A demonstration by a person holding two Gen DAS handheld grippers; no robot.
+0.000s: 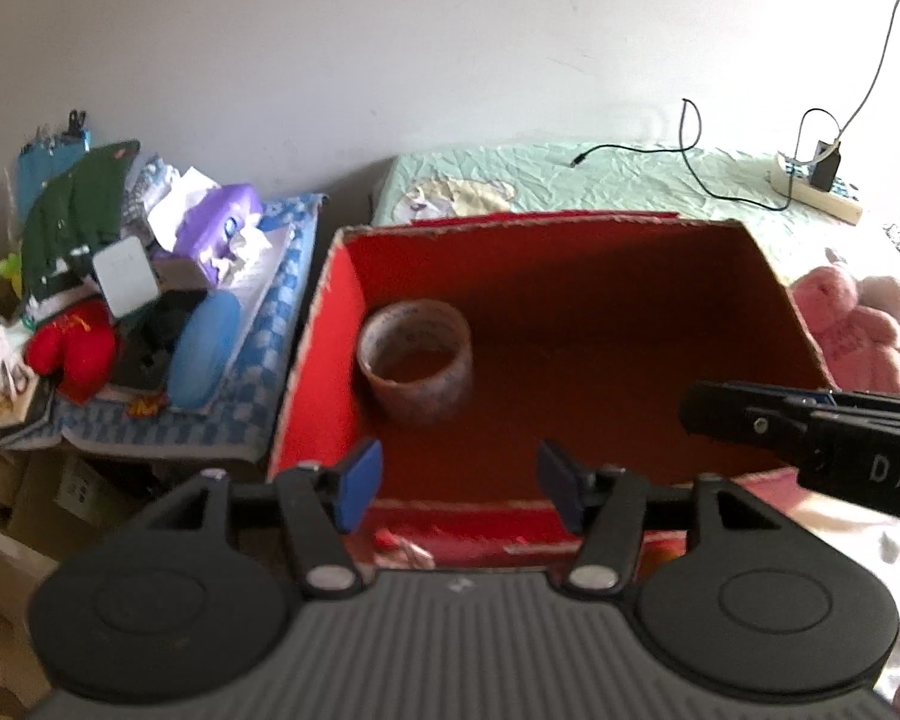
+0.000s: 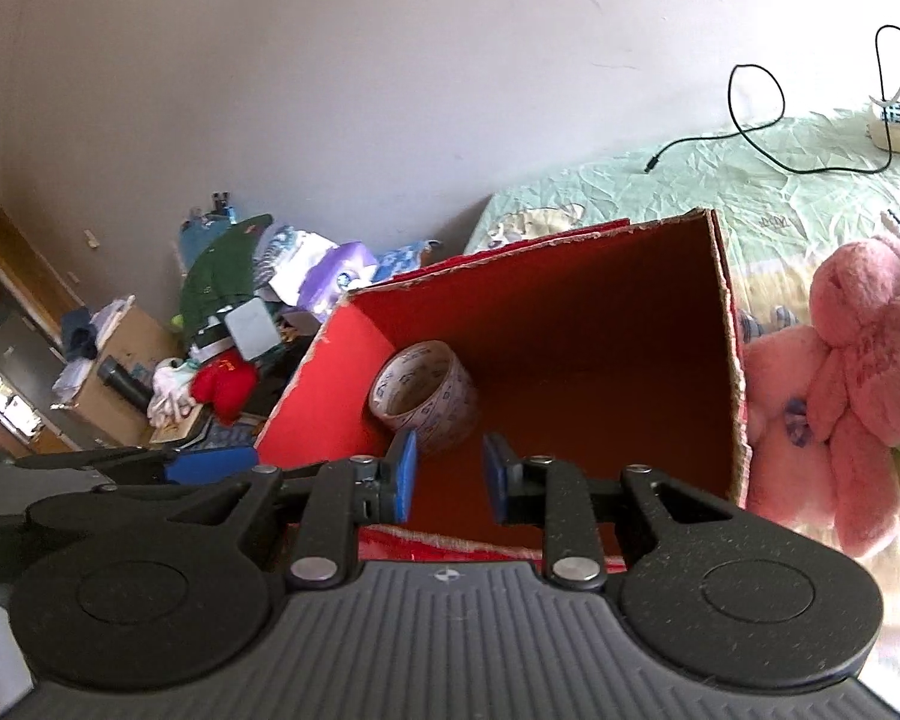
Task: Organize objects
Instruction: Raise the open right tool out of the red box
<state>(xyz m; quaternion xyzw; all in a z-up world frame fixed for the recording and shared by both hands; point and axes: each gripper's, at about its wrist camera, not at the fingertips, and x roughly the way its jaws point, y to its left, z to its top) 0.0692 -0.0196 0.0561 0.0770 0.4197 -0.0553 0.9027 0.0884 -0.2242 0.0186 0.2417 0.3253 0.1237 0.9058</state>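
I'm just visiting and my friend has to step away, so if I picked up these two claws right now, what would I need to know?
Left claw: open, empty, held at the near edge of the red box.
Right claw: open, empty, also over the near edge, pointing into the box.
Done: a roll of tape stands inside the box, against its left wall. Nothing else is in there.
Left: the pink plush toy lies on the bed just right of the box. A pile of clutter, including a red plush and a blue case, sits to the left. The pink toy looks the nearest candidate.
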